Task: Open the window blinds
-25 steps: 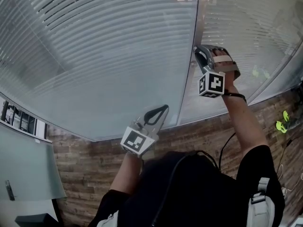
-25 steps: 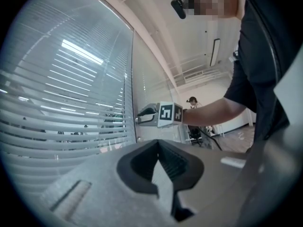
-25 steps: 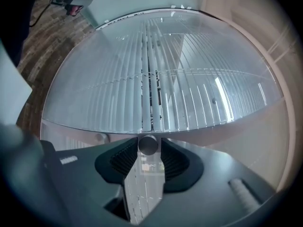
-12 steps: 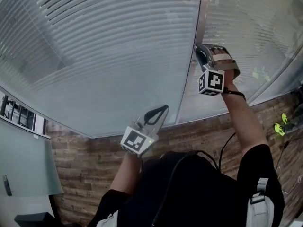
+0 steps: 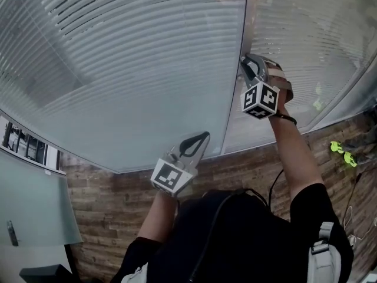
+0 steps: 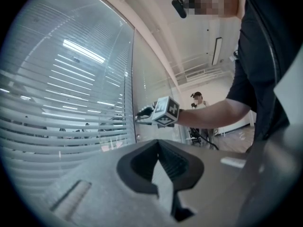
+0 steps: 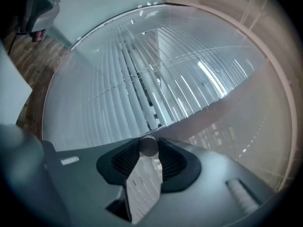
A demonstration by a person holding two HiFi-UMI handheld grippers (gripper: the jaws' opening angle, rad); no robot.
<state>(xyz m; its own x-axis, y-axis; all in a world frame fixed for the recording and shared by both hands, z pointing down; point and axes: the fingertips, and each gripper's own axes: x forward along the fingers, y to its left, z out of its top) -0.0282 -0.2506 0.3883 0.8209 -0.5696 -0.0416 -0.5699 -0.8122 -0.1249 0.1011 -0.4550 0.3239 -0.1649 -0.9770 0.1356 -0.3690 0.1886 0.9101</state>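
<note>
Evidently the blinds [image 5: 118, 58], sealed behind the glass, answer to a small round knob [image 7: 148, 146] on the upright frame post [image 5: 230, 111] between the two panes. That is why the right gripper [image 5: 244, 63] is raised there; its jaws have just been closing and pinch the knob, ready for twisting, I judge. The left gripper [image 5: 200, 139] hangs lower near the pane's bottom edge, closed on nothing, uninvolved.

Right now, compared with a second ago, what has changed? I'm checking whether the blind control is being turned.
The right gripper rolled about its own axis, and its jaws have just been closing onto the small round knob between them. The left gripper stayed put, shut and empty. The blinds show no clear change.
</note>
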